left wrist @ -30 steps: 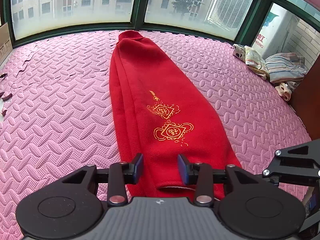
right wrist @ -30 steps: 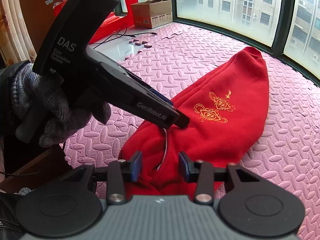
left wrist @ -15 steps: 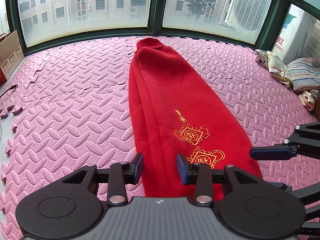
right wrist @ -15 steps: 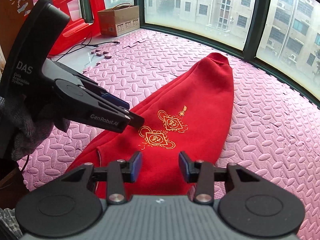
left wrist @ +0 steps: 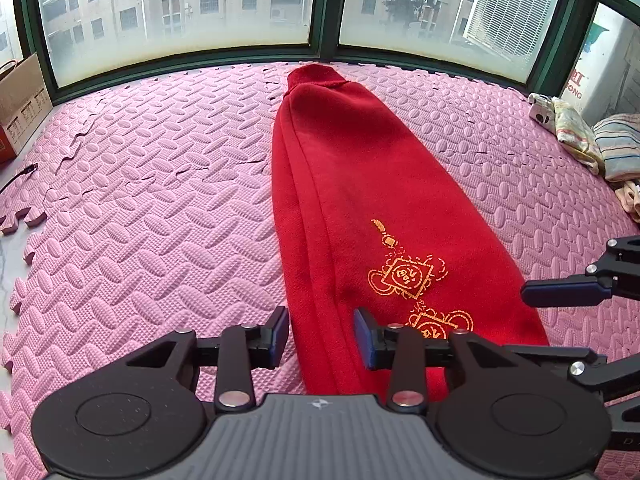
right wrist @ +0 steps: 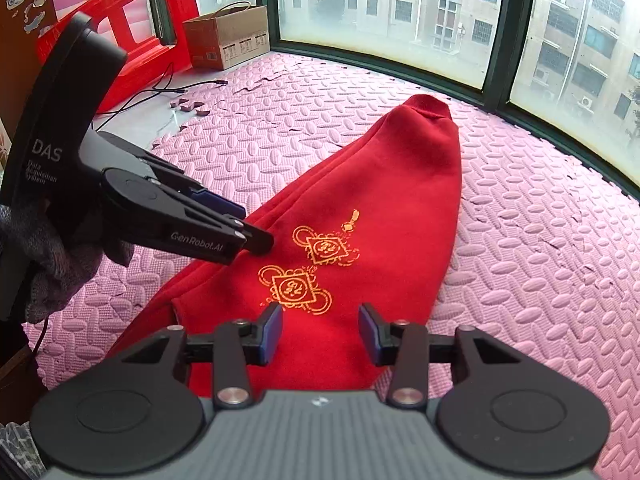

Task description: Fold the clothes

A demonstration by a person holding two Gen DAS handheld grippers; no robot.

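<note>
**Red garment folded lengthwise on the pink mat, both grippers spread and empty**

Left wrist view: the left gripper [left wrist: 321, 333] is spread wide, pinching nothing, hovering over the near left edge of the red garment [left wrist: 352, 184]. The garment lies as a long narrow strip on the pink foam mat [left wrist: 140, 220], its collar toward 12 o'clock by the window [left wrist: 180, 4]. A pile of clothes [left wrist: 600, 140] sits at 2 o'clock.

Right wrist view: the right gripper [right wrist: 321, 331] is likewise spread and empty above the garment's near end, just below the gold embroidery [right wrist: 308, 268]. A cardboard box [right wrist: 228, 36] stands at 11 o'clock.
</note>
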